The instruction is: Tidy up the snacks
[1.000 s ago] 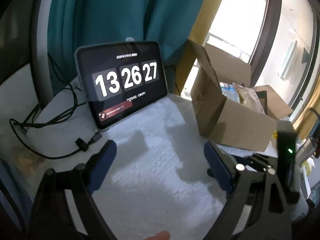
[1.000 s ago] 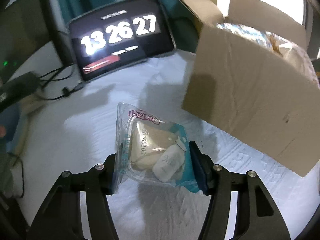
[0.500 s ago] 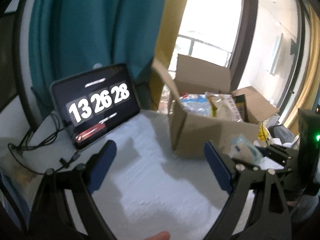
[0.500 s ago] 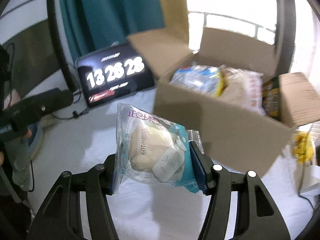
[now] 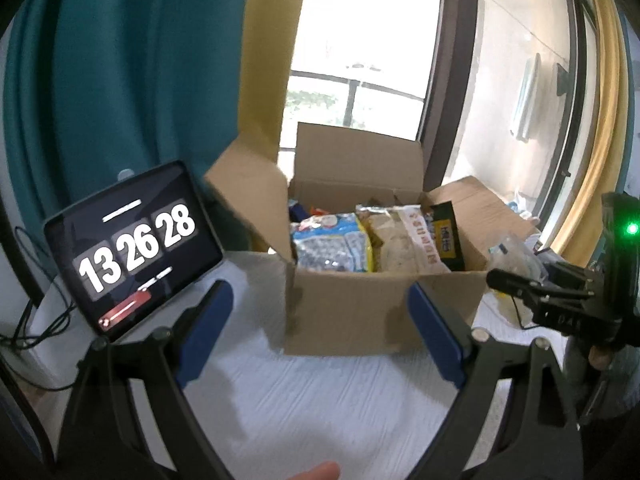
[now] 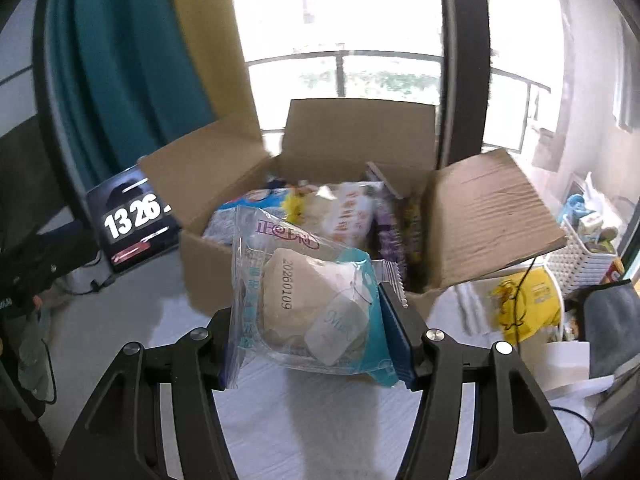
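My right gripper is shut on a clear snack packet with a pale cake and a teal edge, held above the white tabletop just in front of an open cardboard box. Several snack bags fill the box. In the left wrist view the same box stands ahead, with a blue-and-white bag and a beige bag inside. My left gripper hangs open and empty before the box's front wall. The right gripper's body shows at that view's right edge with the packet.
A tablet showing a clock leans left of the box, cables beside it. Teal curtain and a bright window stand behind. A white basket and a yellow bag sit at the right.
Both grippers rose and swung right toward the box, which now shows its open top and contents. The right gripper kept hold of the packet; the left stayed open.
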Demonstrator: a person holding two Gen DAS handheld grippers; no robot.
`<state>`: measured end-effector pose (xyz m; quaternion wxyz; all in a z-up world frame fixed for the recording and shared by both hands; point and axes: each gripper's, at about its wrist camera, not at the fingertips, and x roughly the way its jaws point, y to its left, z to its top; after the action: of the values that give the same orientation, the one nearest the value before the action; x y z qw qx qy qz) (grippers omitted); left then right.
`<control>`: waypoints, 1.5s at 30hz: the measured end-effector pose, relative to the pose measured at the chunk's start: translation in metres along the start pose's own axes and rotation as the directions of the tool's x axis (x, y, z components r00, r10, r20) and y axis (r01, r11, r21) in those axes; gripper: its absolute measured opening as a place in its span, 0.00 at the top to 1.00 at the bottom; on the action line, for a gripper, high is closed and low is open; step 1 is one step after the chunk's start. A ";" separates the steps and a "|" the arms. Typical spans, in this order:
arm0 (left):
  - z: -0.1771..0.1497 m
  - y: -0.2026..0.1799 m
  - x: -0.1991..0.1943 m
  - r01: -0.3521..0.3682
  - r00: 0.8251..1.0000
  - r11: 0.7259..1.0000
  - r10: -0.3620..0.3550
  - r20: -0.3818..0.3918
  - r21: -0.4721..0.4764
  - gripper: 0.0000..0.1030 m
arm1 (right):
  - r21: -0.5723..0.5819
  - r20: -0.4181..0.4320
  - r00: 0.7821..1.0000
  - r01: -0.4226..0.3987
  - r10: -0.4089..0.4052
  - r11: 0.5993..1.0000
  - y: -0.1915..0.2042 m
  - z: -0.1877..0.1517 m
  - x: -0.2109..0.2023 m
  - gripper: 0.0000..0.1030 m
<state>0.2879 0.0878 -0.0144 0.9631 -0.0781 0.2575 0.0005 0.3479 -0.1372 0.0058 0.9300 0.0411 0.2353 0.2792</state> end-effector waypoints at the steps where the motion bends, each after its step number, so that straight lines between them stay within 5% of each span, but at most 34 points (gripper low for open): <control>1: 0.001 -0.001 0.002 0.003 1.000 1.000 -0.003 0.004 0.000 0.12 | 0.004 0.000 1.000 0.002 -0.002 1.000 -0.004 0.002 0.002 0.39; 14: 0.015 -0.014 0.046 0.002 1.000 1.000 -0.002 -0.001 0.010 0.12 | 0.075 -0.011 1.000 -0.024 0.025 0.997 -0.039 0.034 0.060 0.39; 19: 0.018 -0.011 0.055 -0.035 0.999 0.999 0.035 -0.005 -0.011 0.06 | 0.068 0.036 0.999 0.012 -0.015 0.998 -0.047 0.041 0.074 0.21; 27: 0.018 -0.018 0.051 0.027 0.999 1.000 -0.026 0.025 -0.007 0.03 | 0.054 0.084 0.996 0.028 -0.032 0.998 -0.050 0.038 0.058 0.16; 45: 0.004 -0.040 -0.008 -0.004 0.997 0.999 0.001 0.076 0.032 0.03 | 0.035 0.074 0.996 0.052 -0.055 0.998 -0.017 0.001 -0.015 0.16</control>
<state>0.2845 0.0494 -0.0013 0.9733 -0.0621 0.2209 0.0006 0.3461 -0.1599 0.0092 0.9446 0.0607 0.2058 0.2485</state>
